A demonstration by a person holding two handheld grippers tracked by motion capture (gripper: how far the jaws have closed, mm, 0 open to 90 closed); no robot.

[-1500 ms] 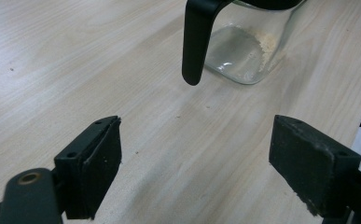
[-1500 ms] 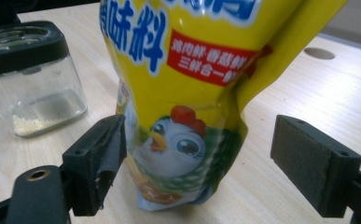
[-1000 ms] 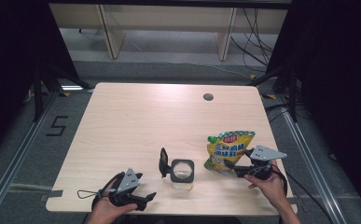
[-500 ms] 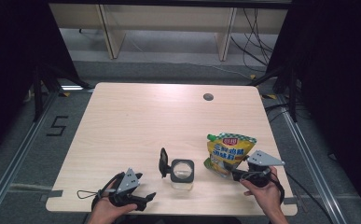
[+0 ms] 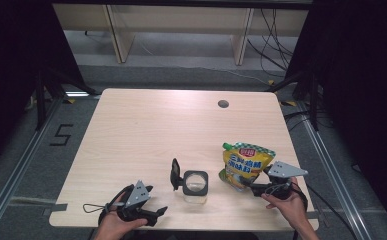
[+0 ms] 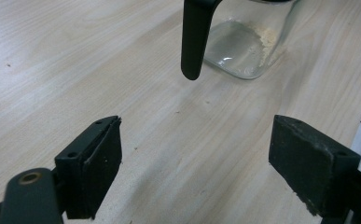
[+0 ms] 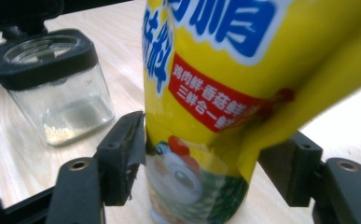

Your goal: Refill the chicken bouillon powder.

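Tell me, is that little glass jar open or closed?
Open. The glass jar's black flip lid stands swung up beside the mouth, and a few pale grains lie at its bottom.

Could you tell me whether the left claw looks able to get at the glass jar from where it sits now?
Probably yes. The left claw stands open, with bare table between it and the glass jar. Only the jar's raised black lid hangs in its line.

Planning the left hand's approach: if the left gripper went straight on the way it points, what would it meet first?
Probably the black flip lid hanging open off the glass jar, dead ahead of the left gripper; bare table lies between, though depth is hard to judge.
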